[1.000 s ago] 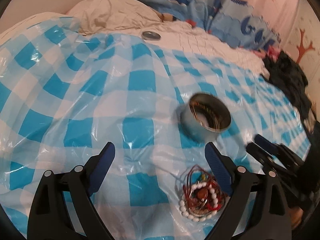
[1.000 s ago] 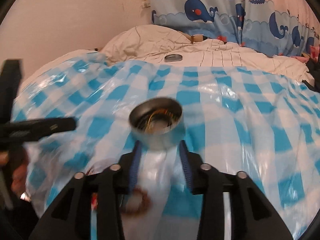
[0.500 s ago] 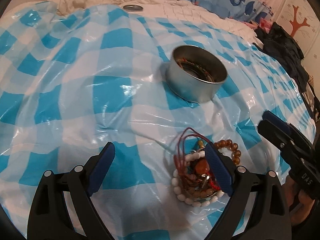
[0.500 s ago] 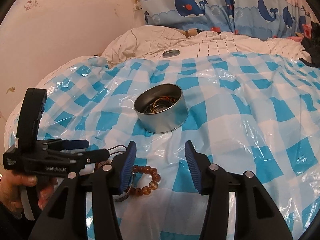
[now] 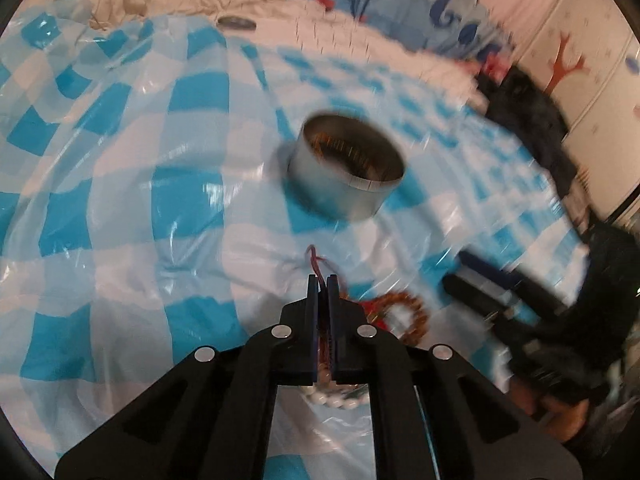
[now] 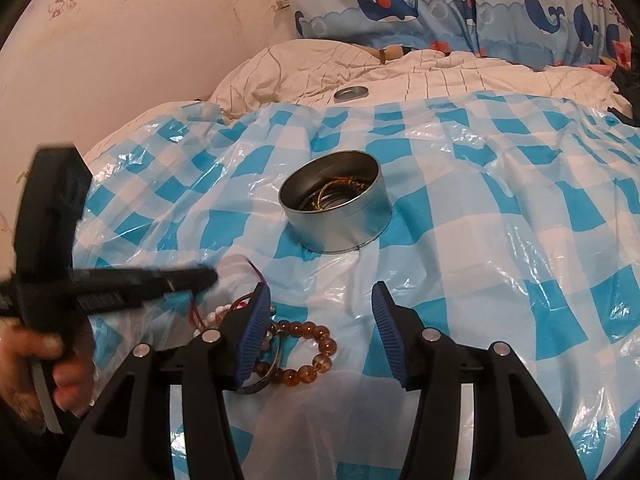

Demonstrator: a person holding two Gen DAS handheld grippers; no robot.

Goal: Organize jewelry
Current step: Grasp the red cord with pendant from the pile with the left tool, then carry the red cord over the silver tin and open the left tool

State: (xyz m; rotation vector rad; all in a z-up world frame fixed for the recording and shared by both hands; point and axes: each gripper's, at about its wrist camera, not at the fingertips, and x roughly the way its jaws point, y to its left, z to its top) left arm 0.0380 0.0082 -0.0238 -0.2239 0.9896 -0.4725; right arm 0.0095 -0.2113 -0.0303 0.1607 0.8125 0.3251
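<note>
A round metal tin (image 5: pixel 347 170) with bangles inside stands on the blue-checked plastic sheet; it also shows in the right wrist view (image 6: pixel 335 213). My left gripper (image 5: pixel 322 280) is shut on a red cord (image 5: pixel 316 264) of the jewelry pile, with white beads (image 5: pixel 334 400) under its fingers. An amber bead bracelet (image 6: pixel 310 350) lies beside the pile; it also shows in the left wrist view (image 5: pixel 412 312). My right gripper (image 6: pixel 320 300) is open just above the bracelet, holding nothing. The left gripper (image 6: pixel 200 276) appears blurred at the left of the right wrist view.
A metal lid (image 6: pixel 351 93) lies on the white quilt (image 6: pixel 400 72) behind the sheet. Whale-print pillows (image 6: pixel 440 8) line the wall. Dark clothes (image 5: pixel 532 120) lie at the right edge of the bed.
My left gripper has closed from wide open onto the red cord of the pile. My right gripper has stayed open over the amber bracelet.
</note>
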